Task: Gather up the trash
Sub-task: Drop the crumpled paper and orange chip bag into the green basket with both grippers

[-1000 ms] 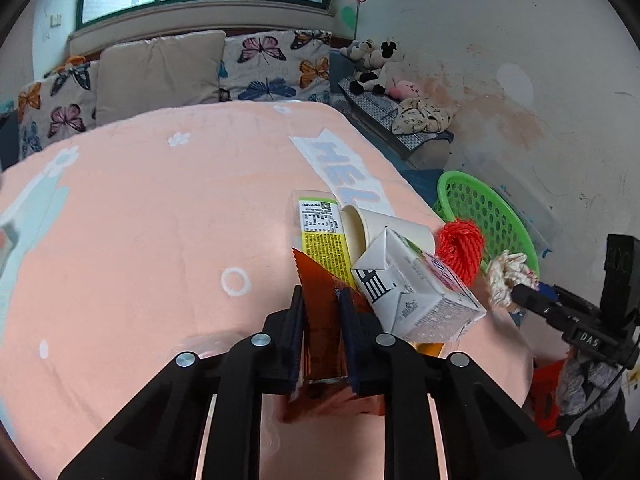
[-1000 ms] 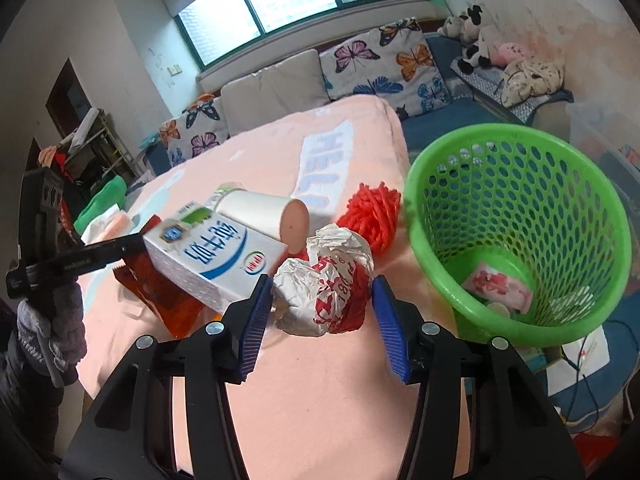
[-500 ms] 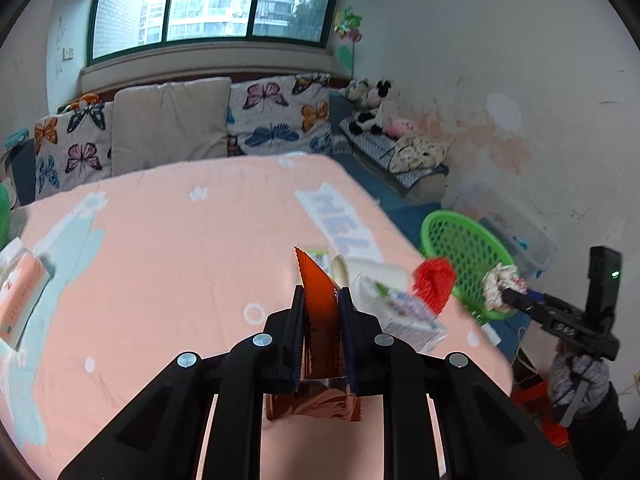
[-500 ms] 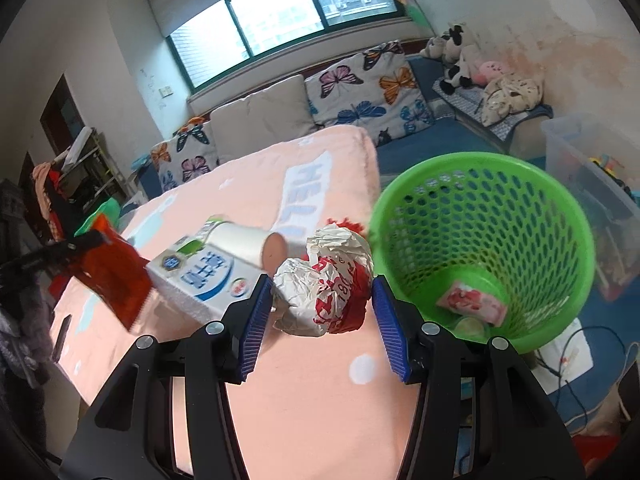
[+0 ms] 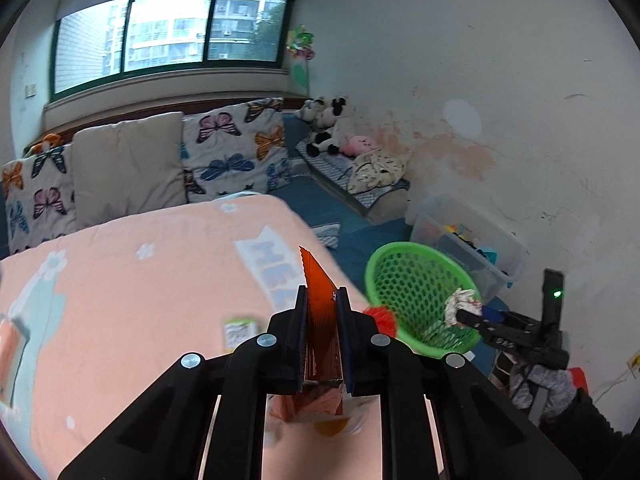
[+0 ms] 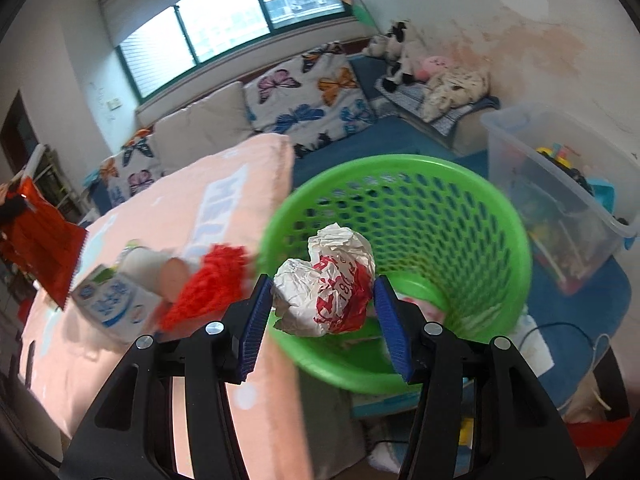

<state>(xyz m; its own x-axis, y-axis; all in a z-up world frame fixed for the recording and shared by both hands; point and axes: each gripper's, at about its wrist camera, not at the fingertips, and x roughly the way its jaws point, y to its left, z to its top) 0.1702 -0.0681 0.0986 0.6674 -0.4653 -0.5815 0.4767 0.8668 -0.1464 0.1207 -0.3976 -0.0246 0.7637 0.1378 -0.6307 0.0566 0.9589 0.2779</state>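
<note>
Soft daylight enters through the window (image 5: 172, 32), which is blown out to near white. The room is evenly lit, with faint shadows. Both fisheye views bend strongly toward black corners. Motion blur smears the bed (image 6: 168, 216) and the basket (image 6: 400, 184) rim, especially in the right view.

Orange wrapper (image 5: 320, 312): lower part hidden behind left gripper (image 5: 322, 300) jaws, bottom blurred. Milk carton (image 6: 110, 300), paper cup (image 6: 158, 268), red mesh ball (image 6: 208, 284): motion-blurred in right wrist view, print unreadable. Green basket (image 6: 516, 240): near rim blurred, contents mostly hidden behind crumpled paper ball (image 6: 326, 280). Small packet on bed (image 5: 238, 330): blurred, label unreadable. Storage bin (image 6: 560, 184) contents too indistinct to identify.
</note>
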